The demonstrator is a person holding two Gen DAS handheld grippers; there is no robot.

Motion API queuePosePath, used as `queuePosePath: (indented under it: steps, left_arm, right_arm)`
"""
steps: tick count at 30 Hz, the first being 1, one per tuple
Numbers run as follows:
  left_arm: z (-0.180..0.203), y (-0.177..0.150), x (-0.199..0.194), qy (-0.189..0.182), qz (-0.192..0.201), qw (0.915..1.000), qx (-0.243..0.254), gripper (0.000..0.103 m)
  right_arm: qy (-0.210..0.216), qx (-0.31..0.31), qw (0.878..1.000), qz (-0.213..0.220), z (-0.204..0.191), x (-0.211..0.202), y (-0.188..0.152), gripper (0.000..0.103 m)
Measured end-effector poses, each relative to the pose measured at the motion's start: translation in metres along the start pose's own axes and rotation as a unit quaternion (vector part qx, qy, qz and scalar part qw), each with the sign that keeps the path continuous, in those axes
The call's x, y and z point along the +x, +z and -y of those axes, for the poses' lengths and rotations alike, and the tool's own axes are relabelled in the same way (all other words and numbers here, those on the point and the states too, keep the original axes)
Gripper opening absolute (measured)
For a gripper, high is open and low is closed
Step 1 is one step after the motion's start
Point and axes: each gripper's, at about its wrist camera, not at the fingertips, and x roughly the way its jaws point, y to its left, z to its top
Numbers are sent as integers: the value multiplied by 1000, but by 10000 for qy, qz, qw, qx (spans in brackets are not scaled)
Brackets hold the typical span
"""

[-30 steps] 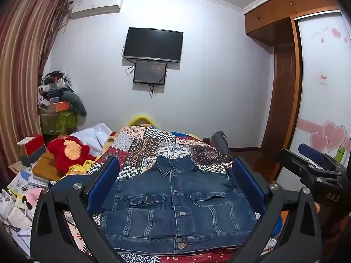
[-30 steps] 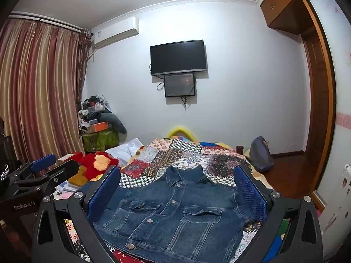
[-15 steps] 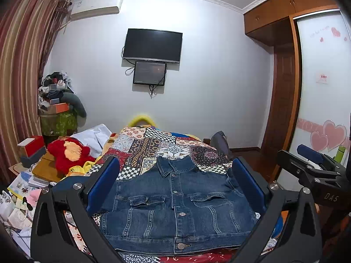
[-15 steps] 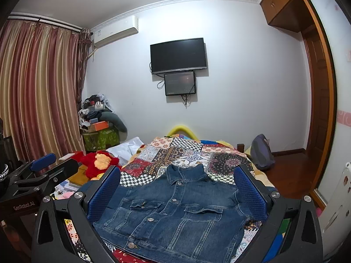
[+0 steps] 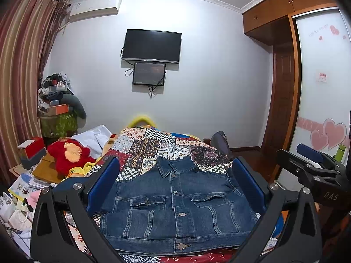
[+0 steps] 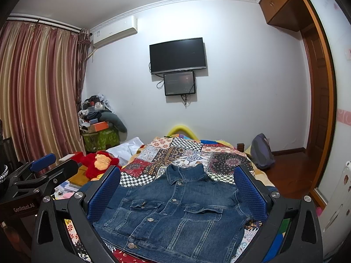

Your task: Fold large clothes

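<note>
My left claw (image 5: pixel 175 186) hangs above the near end of the bed (image 5: pixel 153 144) with its blue pads spread wide and nothing between them; my right claw (image 6: pixel 177 188) does the same beside it, pads just as far apart. The jacket (image 5: pixel 175 208) lies front up on the quilt (image 5: pixel 140 149) at the bed's near edge, buttoned, collar toward the far end, hem toward me, both sleeves tucked out of sight so it reads as a squarish panel. Neither claw touches the denim. A red plush toy (image 5: pixel 68 153) sits at the bed's left edge, next to a white cloth (image 5: pixel 94 135). A dark bag (image 6: pixel 262 151) rests by the right edge. On the far wall hangs a TV (image 5: pixel 151 46).
</note>
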Motion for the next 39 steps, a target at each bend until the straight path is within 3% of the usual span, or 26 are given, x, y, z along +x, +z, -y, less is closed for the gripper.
queuePosePath:
  steps: [39]
  left_arm:
    - [-4,-3,4,28,-41,10000,-27,103]
  right_arm:
    - [14,36,10000,-82,-2,8,-11,103]
